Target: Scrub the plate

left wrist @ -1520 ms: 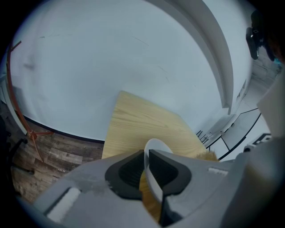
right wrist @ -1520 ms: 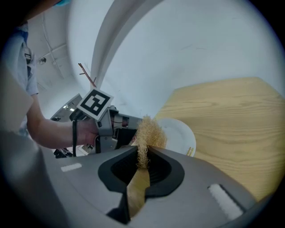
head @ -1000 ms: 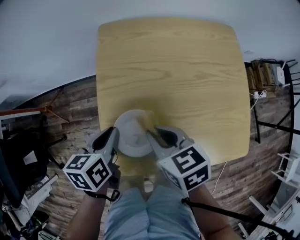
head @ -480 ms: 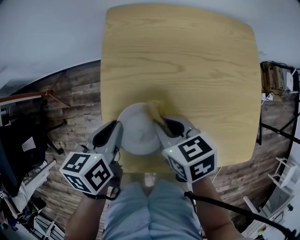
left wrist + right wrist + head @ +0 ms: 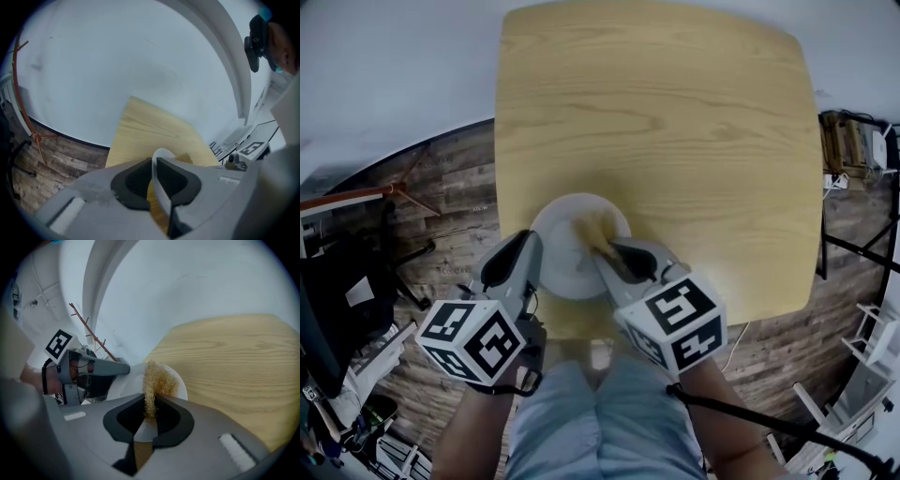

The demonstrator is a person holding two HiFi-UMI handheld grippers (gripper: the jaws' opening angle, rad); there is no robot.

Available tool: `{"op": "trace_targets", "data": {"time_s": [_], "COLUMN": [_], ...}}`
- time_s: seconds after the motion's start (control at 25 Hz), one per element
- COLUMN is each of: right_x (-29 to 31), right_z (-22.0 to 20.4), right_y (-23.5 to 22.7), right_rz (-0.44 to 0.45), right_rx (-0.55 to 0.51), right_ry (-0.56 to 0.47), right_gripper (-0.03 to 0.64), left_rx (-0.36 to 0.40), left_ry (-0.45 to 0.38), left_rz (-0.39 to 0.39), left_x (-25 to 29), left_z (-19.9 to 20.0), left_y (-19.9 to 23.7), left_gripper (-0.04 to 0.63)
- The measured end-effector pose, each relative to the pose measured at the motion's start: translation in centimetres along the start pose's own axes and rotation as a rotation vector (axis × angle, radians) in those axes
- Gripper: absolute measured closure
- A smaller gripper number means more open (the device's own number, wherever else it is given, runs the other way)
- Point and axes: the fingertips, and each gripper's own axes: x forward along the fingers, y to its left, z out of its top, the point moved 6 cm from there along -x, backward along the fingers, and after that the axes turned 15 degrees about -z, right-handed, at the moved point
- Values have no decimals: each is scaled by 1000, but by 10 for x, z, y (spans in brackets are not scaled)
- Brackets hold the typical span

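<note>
Scrubber slid to plate centre, in right claw | left claw clamps rim

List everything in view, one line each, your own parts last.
table: one, light wood, centre of the head view.
plate: one, white, on the table by its near edge.
scrubber: one, tan and fibrous, on the plate's face.
floor: dark wood planks, around the table.
left gripper: one, grey, jaws closed on the plate's rim.
right gripper: one, grey, jaws closed on the scrubber.
legs: two, in pale blue trousers, below the table's near edge.
</note>
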Motion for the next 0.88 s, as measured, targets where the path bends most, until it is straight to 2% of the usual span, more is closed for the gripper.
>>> {"op": "trace_targets", "data": {"time_s": [0.28, 0.56, 0.88], "right_x": [-10, -23, -45], "right_z": [-22, -38, -34], "right_y": [24, 59, 78], "right_rz": [53, 115, 146], "right_rx": [29, -2, -31], "right_ry": [1, 28, 1], "right_gripper": [574, 574, 574], "left_rx": [12, 33, 52], "left_ry": [-13, -11, 8], "left_rz": [-8, -14, -18], "left_x": [-1, -3, 0], "left_z": [0, -5, -10], "left_y": [-1, 2, 1], "left_gripper": [538, 538, 538]}}
